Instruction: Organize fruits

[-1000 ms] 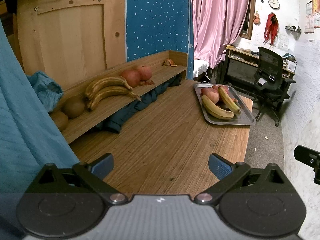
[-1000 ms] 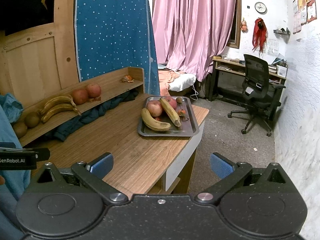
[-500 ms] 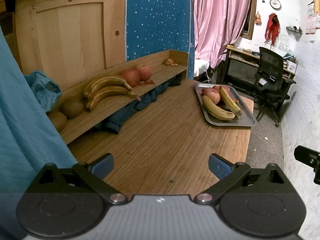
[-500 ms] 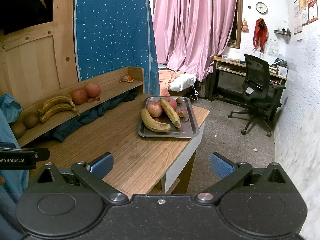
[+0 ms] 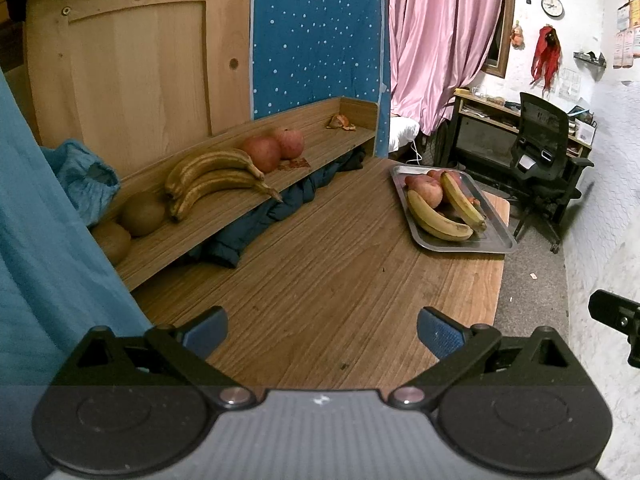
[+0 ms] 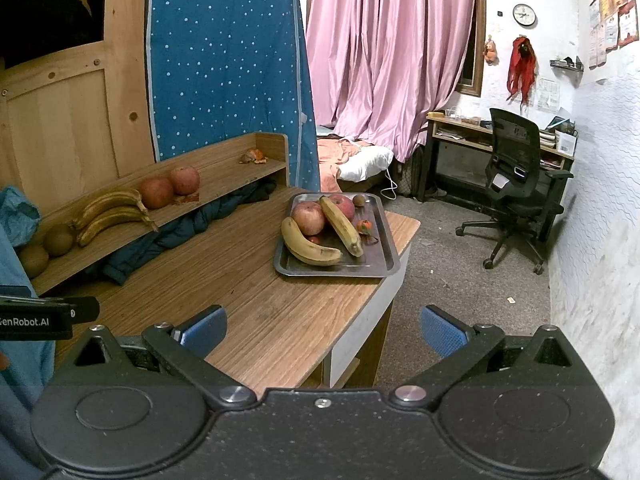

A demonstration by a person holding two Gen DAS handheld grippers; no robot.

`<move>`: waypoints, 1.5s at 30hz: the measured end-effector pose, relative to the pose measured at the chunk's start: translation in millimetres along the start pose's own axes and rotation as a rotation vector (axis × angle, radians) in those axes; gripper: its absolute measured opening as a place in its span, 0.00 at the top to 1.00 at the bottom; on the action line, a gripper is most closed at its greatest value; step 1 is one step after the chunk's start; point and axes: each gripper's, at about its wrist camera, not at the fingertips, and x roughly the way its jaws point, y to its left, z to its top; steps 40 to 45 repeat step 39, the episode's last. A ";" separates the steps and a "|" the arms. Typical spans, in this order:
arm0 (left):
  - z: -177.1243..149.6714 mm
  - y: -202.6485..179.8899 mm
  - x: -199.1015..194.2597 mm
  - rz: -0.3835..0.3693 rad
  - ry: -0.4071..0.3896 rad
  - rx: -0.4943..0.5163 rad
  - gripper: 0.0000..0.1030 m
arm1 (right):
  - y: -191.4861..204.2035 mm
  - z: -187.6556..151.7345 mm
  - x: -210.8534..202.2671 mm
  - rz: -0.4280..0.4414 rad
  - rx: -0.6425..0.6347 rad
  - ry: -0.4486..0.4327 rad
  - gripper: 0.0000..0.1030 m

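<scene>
On the far right part of the wooden surface (image 6: 256, 280) sits a metal tray (image 6: 380, 268) holding two yellow bananas (image 6: 310, 246), two reddish apples (image 6: 309, 218), a small kiwi (image 6: 360, 200) at its far edge and a small orange-red fruit (image 6: 364, 226) just beside the longer banana. Along the left runs a low wooden shelf (image 5: 224, 216) that carries two kiwis (image 5: 143, 213) at the near end, then a pair of browned bananas (image 5: 216, 180), then two red round fruits (image 5: 262, 154), with a scrap of orange peel (image 5: 340, 122) at the far end.

Both tools hang over the near edge of the surface, well apart from any fruit. The left gripper (image 5: 322, 326) has its fingers spread wide with nothing between them; the right gripper (image 6: 322, 326) is likewise spread and empty.

Judging from the sorted row on the shelf, the tray fruit likely goes there by kind. The bananas look soft and easily bruised, so a light pinch across the thick middle should hold best, not at the stem tip. The apples appear firm, round and smooth, and probably heavier; the fingers would need to close across the widest part or the fruit may squirt out. One banana leans on an apple, so lifting either may shift the other. The kiwi seems light and slightly fuzzy, which should help grip.
</scene>
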 end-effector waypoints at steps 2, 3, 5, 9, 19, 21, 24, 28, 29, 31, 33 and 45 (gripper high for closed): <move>0.1 0.1 0.6 0.000 0.000 0.000 0.00 | -0.6 0.0 0.6 0.000 -0.001 0.000 0.01; 0.3 0.2 0.6 0.000 0.000 0.000 0.00 | -0.1 0.3 0.4 0.000 -0.001 0.000 0.01; 0.5 0.3 0.8 0.000 0.000 0.000 0.00 | -0.1 0.5 0.7 0.000 -0.001 0.001 0.01; 0.6 0.4 1.1 0.000 0.002 0.000 0.00 | -0.2 0.8 1.0 0.000 -0.001 0.001 0.01; 3.2 -2.1 6.2 0.001 0.005 -0.001 0.00 | -2.0 1.9 4.3 0.001 -0.003 0.005 0.01; 3.1 -2.1 6.5 0.001 0.006 -0.001 0.00 | -2.2 1.9 4.8 0.001 -0.003 0.006 0.01; 3.4 -2.6 7.4 -0.002 0.007 -0.003 0.00 | -1.3 2.3 4.5 0.000 -0.003 0.006 0.01; 5.5 -6.0 12.4 -0.005 0.019 0.003 0.00 | -2.1 2.4 5.4 0.000 -0.004 0.007 0.01; 5.7 -6.3 12.7 -0.007 0.018 0.002 0.00 | -2.2 2.5 5.6 0.000 -0.004 0.007 0.01; 6.3 -5.6 14.1 -0.017 0.023 -0.004 0.00 | -1.3 3.1 5.4 0.000 -0.004 0.007 0.01; 6.4 -5.5 15.1 -0.028 0.028 -0.009 0.00 | -1.2 3.4 5.6 0.000 -0.004 0.007 0.01; 8.2 -7.8 17.4 -0.035 0.031 -0.008 0.00 | -2.2 3.5 7.3 0.002 -0.007 0.010 0.01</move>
